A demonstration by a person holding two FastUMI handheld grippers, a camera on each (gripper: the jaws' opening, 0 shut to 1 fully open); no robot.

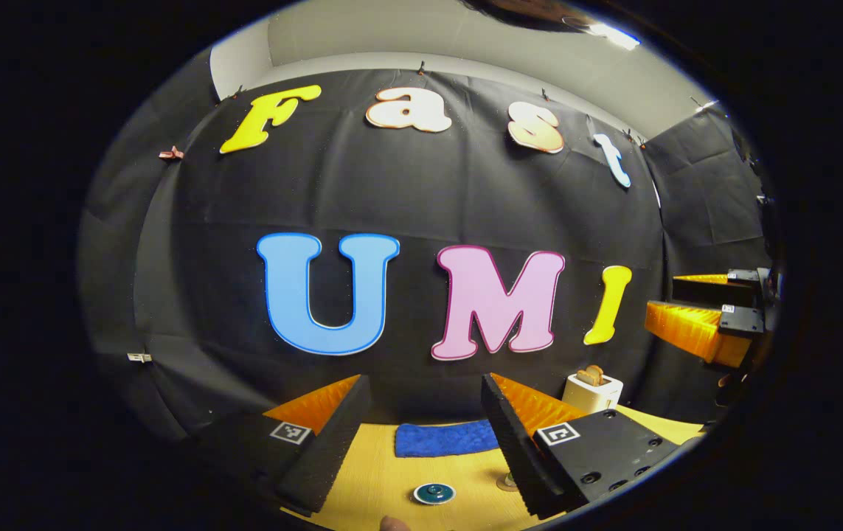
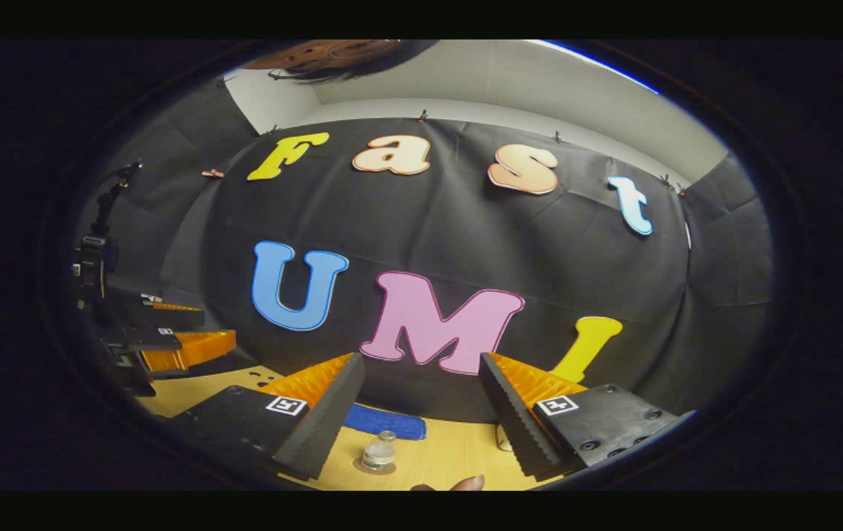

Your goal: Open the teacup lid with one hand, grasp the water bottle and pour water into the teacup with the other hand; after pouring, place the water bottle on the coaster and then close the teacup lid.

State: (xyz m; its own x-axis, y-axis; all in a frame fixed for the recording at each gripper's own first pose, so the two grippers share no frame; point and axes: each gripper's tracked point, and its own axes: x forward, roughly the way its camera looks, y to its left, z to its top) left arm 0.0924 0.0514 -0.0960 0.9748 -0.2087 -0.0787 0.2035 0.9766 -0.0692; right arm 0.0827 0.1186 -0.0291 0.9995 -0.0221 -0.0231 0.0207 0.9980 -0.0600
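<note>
The teacup (image 1: 434, 493), with its teal lid on, stands on the wooden table (image 1: 377, 479) low between the fingers of my left gripper (image 1: 425, 380), which hangs open and empty well above it. A small clear water bottle (image 2: 378, 451) stands upright on a round coaster (image 2: 362, 467), below my right gripper (image 2: 421, 359), also open and empty. An edge of the coaster (image 1: 507, 483) peeks from behind a finger in the left gripper view. Each gripper appears in the other's view: the right gripper (image 1: 694, 306) at far right, the left gripper (image 2: 181, 326) at far left.
A blue cloth (image 1: 445, 439) lies at the back of the table by the black wall; the blue cloth (image 2: 386, 423) also lies behind the bottle. A white toaster (image 1: 593, 389) with bread stands at the back right. A fingertip (image 2: 467, 483) shows at the bottom edge.
</note>
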